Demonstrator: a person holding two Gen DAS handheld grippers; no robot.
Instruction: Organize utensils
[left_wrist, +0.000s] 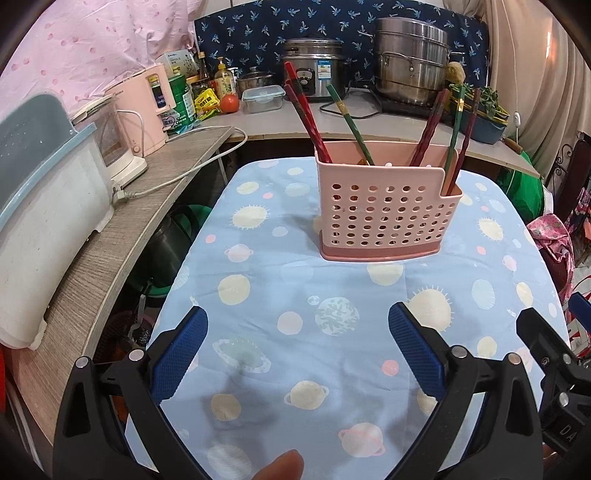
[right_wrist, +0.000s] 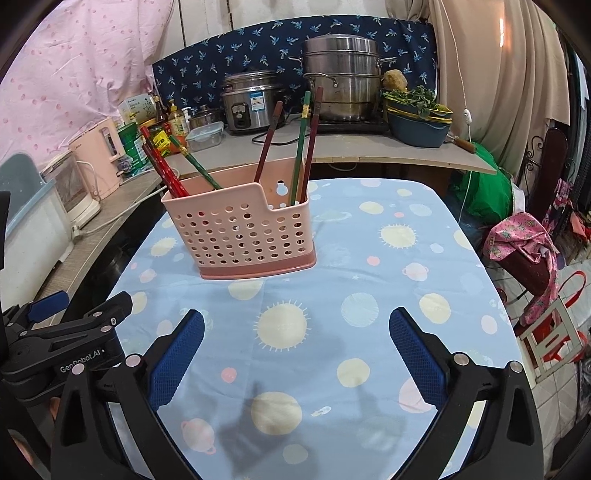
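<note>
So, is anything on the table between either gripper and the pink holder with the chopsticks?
Nothing visible. Only bare tablecloth lies between the open left gripper, the open right gripper and the holder.

Both the left gripper (left_wrist: 297, 325) and the right gripper (right_wrist: 296, 326) are built of black plastic arms, studded with silver rivets. Blue textured pads (left_wrist: 181, 354) are fitted inside. "GenRobot.AI" is printed in white.
</note>
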